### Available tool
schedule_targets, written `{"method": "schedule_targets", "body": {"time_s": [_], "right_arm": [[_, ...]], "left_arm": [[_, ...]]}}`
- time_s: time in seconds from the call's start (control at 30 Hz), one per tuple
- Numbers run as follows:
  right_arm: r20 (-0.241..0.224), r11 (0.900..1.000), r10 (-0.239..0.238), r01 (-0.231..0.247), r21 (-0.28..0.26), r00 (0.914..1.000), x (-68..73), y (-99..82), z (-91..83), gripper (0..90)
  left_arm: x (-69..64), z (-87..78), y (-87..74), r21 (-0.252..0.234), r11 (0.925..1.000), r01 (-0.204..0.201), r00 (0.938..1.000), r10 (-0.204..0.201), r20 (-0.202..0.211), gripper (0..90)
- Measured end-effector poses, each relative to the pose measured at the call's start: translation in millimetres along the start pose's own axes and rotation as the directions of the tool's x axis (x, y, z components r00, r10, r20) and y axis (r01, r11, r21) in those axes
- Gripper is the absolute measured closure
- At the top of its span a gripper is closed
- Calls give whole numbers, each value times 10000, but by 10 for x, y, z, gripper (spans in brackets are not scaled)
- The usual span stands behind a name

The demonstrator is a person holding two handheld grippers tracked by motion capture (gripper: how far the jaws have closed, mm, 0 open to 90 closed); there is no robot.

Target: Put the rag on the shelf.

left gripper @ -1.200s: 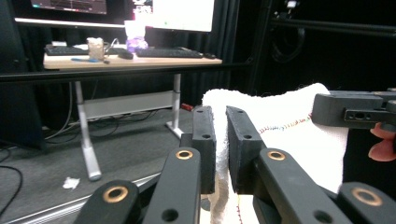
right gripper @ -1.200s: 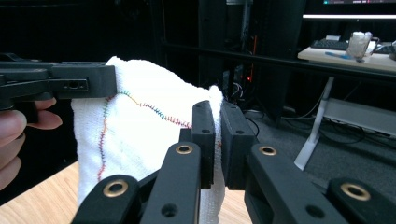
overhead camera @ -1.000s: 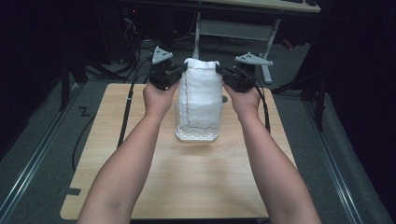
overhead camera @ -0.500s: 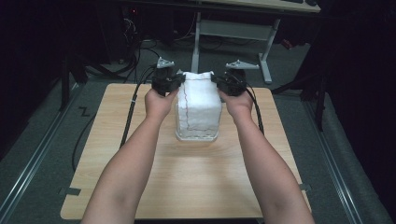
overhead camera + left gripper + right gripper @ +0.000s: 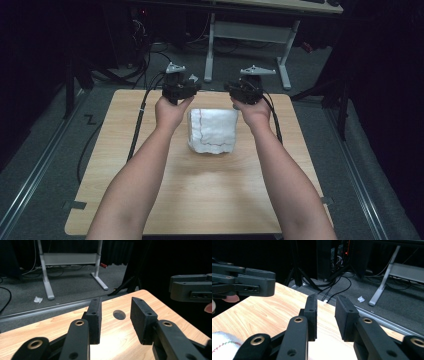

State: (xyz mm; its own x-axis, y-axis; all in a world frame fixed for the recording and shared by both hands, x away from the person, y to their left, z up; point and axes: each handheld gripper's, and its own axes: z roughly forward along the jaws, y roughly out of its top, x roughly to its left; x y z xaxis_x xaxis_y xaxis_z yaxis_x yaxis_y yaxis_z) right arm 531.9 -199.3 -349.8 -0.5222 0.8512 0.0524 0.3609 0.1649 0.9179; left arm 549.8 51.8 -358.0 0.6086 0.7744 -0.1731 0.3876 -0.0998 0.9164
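Both the left claw (image 5: 192,89) and right claw (image 5: 231,90) gape empty beyond the folded white cloth (image 5: 212,131) on the light wooden surface (image 5: 200,190).

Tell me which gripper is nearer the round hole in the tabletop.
Left. The left gripper points straight at the round hole, which sits just past its open fingers. The right gripper hovers farther along the table's far edge, beyond the white towel.
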Motion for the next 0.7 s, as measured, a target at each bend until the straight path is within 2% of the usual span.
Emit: {"method": "schedule_targets", "body": {"time_s": [0.27, 0.33, 0.5, 0.63, 0.7], "right_arm": [[-44, 10000, -47, 47, -45, 10000, 14, -69, -67, 730], [-117, 9999, -31, 32, 95, 9999, 12, -78, -77, 730], [-168, 9998, -166, 165, -56, 9997, 41, -93, -182, 723], [-42, 9995, -281, 280, -177, 9996, 54, -157, -310, 690], [-36, 9995, -276, 276, -167, 9996, 60, -189, -354, 682]], "left_arm": [[-50, -144, -16, -182, 9991, -389, 9992, 388, -94, 584], [-44, -166, -14, -128, 9988, -478, 9988, 478, 49, 579], [-68, -267, -28, -240, 9973, -699, 9975, 700, 22, 551], [-89, -385, -71, -429, 9967, -686, 9976, 688, 48, 531], [-123, -456, -118, -476, 9952, -855, 9963, 860, 79, 526]]}}
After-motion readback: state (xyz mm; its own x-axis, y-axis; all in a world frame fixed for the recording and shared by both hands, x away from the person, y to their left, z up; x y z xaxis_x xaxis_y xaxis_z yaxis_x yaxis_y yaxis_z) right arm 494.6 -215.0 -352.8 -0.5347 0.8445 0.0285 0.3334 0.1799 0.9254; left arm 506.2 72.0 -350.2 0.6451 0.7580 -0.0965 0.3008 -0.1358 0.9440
